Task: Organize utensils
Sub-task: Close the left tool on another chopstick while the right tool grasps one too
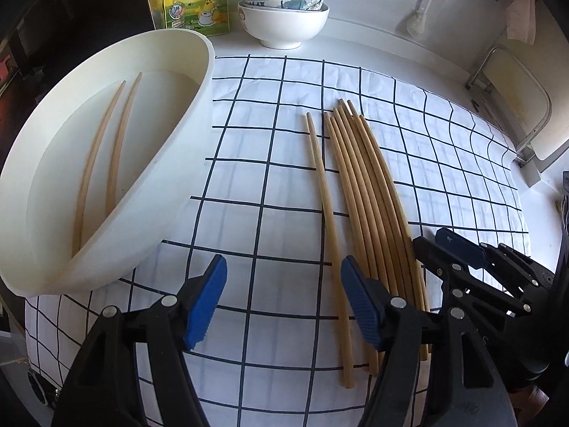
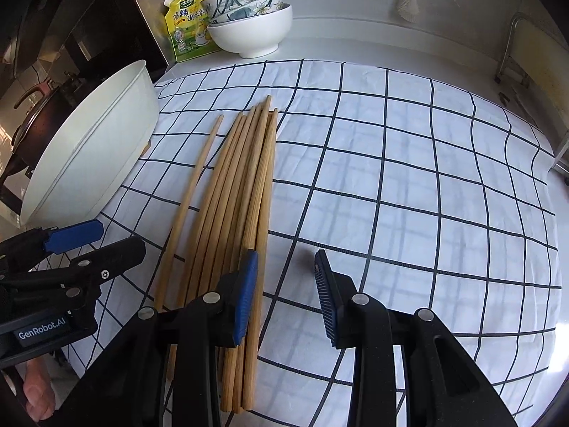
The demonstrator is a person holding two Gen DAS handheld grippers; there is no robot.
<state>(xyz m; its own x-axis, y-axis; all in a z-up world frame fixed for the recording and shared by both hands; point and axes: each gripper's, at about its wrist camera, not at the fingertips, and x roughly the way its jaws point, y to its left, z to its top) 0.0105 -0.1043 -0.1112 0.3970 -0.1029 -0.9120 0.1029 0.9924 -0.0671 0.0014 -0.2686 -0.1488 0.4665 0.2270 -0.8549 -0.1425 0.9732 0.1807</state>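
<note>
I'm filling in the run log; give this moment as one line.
left tool: open, empty | right tool: open, empty | chopsticks: on cloth | white tray: two chopsticks

Checked cloth [image 2: 409,185] lies open right of chopsticks [image 2: 234,192]; basin [image 1: 170,185] blocks left.

both wrist views close, angled down, sharing chopsticks [image 1: 359,192] on cloth [image 2: 409,178]

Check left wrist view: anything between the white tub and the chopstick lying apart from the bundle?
Nothing. In the left wrist view, only bare checked cloth lies between the white tub and the lone chopstick.
</note>
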